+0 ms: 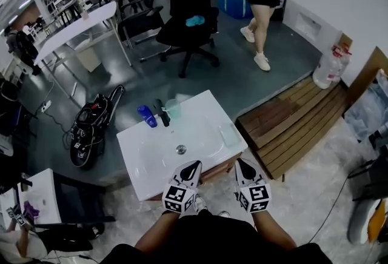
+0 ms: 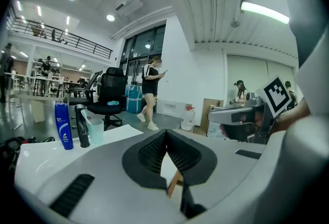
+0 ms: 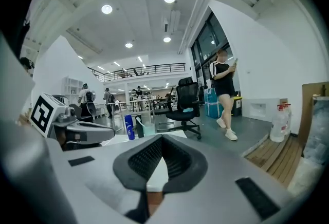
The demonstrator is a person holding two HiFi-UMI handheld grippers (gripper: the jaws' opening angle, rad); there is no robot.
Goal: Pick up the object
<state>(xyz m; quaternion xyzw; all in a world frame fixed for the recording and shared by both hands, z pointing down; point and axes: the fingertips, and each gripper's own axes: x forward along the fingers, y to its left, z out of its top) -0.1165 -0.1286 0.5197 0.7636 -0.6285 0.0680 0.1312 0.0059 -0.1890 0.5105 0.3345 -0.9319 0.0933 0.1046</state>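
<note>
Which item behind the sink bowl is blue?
The blue bottle, leftmost in the head view; the black item and translucent cup stand right of it.

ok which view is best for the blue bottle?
Left gripper view: the blue bottle stands upright, side-on and largest there, with its label showing. Head view shows it small, from above, at the back of the sink. Right gripper view shows it tiny and distant.

A bottle (image 1: 147, 115) and a cup (image 1: 173, 108) stand at the tabletop's (image 1: 138, 167) far edge, the bottle on the left, both behind the basin drain (image 1: 180, 149). Beyond them a chair (image 1: 188, 20) stands on the floor. A wooden platform (image 1: 297, 123) lies right of the tabletop and a bag (image 1: 91, 129) lies left of it.
</note>
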